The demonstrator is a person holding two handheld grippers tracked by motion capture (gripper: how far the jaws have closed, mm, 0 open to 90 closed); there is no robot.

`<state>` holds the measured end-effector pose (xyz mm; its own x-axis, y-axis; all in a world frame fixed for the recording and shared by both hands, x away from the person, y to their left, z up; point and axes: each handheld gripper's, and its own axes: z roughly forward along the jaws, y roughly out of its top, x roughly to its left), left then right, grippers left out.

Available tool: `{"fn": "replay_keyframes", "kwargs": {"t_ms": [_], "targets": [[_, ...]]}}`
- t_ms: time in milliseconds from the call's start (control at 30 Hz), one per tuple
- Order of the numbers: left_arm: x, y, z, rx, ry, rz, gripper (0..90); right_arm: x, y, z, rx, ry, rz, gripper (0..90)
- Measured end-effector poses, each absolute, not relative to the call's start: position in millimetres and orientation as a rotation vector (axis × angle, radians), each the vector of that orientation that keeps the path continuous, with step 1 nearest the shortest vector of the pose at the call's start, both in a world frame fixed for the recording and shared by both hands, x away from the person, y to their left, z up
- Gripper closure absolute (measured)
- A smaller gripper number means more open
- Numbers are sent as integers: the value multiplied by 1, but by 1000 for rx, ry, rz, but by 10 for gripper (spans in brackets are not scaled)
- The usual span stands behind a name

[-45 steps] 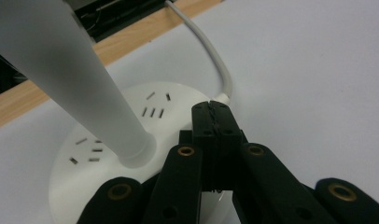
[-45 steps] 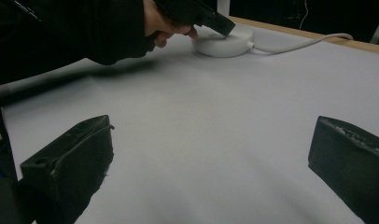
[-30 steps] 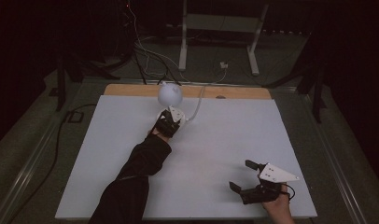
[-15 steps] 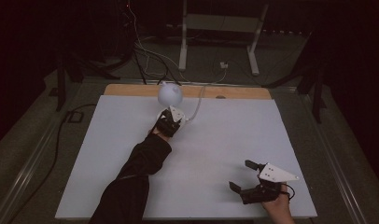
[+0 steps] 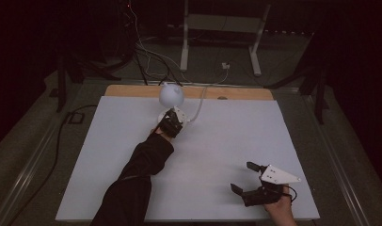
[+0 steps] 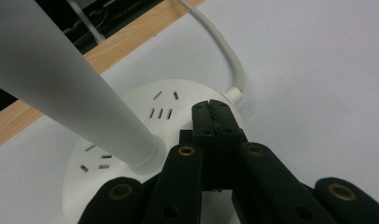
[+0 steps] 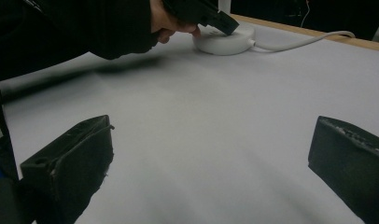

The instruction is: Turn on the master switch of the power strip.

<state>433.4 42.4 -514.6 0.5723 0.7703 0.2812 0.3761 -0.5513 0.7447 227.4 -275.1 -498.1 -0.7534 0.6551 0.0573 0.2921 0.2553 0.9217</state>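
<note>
A white desk lamp stands at the table's far edge, its round head above a round base with socket slots. A pale stem rises from that base. My left gripper is shut, jaws pressed together with nothing between them, and its tips sit on or just above the base's top near the cord outlet. From above, the left gripper points at the base. My right gripper stands open near the front right with nothing between its jaws. It faces the lamp base from far off.
A white cord runs from the base back over the wooden table edge. A white sheet covers the table. The dark sleeve lies across its left middle. Cables and a metal stand are on the floor beyond.
</note>
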Motion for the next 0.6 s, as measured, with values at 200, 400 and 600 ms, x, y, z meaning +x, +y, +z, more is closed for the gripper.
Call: {"fn": "replay_keyframes", "kwargs": {"t_ms": [200, 400, 600], "targets": [[435, 42, -513, 2194, 904, 798, 900, 227, -275, -498, 870, 2199, 1497, 0], [434, 40, -514, 2213, 875, 825, 900, 228, -275, -499, 871, 2202, 1497, 0], [432, 36, -516, 2252, 841, 879, 900, 228, -274, -499, 871, 2208, 1496, 0]]}}
